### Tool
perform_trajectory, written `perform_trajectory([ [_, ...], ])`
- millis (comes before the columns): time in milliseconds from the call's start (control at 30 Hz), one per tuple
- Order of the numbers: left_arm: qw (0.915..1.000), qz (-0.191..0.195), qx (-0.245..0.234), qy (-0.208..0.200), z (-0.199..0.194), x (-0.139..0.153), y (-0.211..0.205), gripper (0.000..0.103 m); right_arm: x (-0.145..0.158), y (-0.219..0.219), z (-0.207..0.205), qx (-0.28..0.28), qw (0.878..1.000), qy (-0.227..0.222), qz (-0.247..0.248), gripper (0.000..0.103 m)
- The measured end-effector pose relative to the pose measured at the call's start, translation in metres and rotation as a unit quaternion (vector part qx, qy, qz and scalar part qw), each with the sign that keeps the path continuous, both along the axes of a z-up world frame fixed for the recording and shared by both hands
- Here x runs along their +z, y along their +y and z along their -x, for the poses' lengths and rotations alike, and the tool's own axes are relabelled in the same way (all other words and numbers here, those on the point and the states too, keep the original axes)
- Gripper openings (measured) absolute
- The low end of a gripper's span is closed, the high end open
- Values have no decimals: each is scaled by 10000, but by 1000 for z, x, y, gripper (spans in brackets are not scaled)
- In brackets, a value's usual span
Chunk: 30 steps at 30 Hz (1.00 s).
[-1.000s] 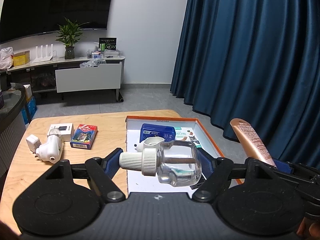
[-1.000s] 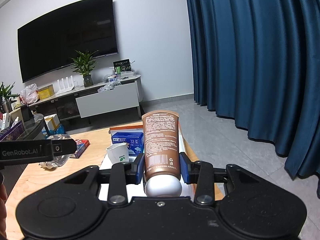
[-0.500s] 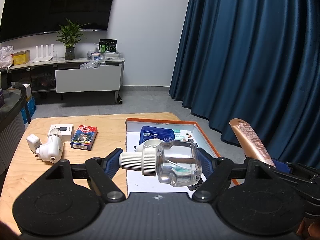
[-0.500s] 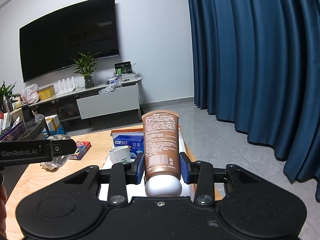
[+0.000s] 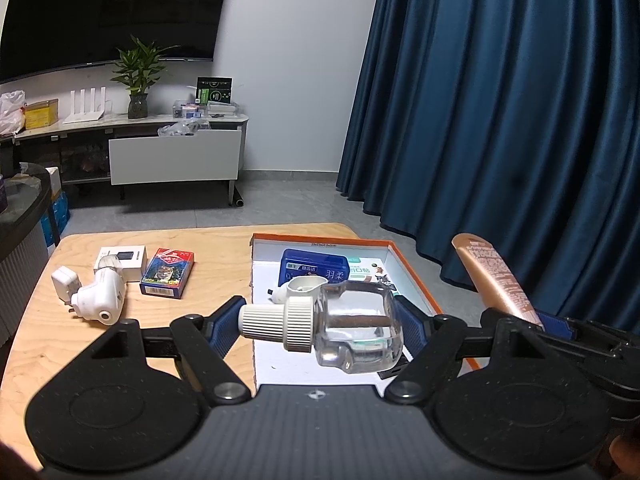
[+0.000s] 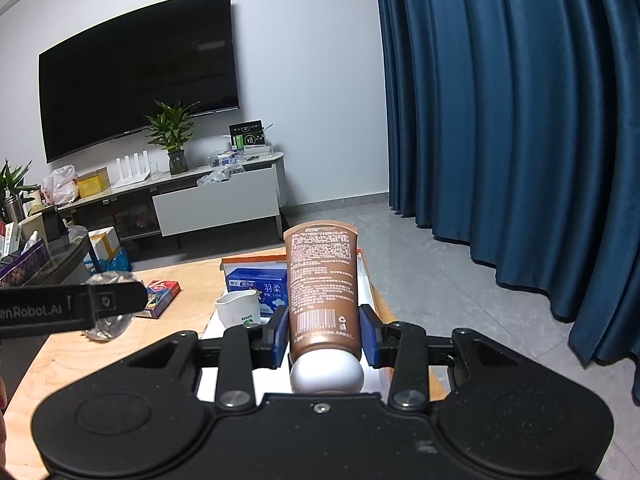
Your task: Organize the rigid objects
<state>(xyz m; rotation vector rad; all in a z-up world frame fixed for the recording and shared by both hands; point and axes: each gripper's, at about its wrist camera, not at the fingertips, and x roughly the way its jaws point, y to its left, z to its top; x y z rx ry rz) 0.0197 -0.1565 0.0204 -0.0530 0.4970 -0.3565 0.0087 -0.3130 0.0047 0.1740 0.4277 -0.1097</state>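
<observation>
Carry step: left gripper [image 5: 320,322] pinches the bottle [image 5: 352,326], right gripper [image 6: 324,336] pinches the tube [image 6: 323,280], both above the box [image 5: 404,256]; next, probably lower and release inside.

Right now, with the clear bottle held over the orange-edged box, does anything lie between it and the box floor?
Yes. The clear bottle in the left gripper hangs above the orange-edged box, but a white cup and blue pack occupy the floor just beyond it.

I see a white wall [image 6: 304,80] carrying a dark TV [image 6: 136,68], a low white media cabinet [image 6: 216,200] with 1 potted plant [image 6: 172,136], grey tiled floor [image 6: 440,264] and blue curtains [image 6: 500,120] at right.
</observation>
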Motion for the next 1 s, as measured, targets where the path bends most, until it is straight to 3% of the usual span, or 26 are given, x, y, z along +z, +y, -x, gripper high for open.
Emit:
perform_trajectory([
  [1000, 9999, 99, 32, 81, 1, -3, 6, 80, -2, 1, -1, 63, 10000, 0, 38, 45],
])
